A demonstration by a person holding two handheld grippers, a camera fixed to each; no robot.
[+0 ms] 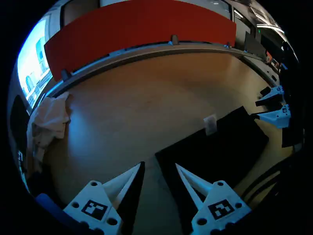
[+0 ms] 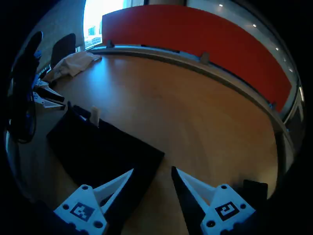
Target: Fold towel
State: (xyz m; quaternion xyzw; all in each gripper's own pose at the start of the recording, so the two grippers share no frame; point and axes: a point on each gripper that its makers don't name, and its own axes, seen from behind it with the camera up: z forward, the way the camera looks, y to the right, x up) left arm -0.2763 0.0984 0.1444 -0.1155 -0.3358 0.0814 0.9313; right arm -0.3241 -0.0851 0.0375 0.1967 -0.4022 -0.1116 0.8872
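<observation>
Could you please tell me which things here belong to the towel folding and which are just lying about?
For the job: black towel, left gripper, right gripper, both open.
Lying about: crumpled white cloth, red partition, chair.

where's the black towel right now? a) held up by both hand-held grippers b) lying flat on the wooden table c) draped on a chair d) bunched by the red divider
b: the black towel lies spread flat on the wooden table, with the left hand-held gripper and right hand-held gripper open near its corners.
</observation>
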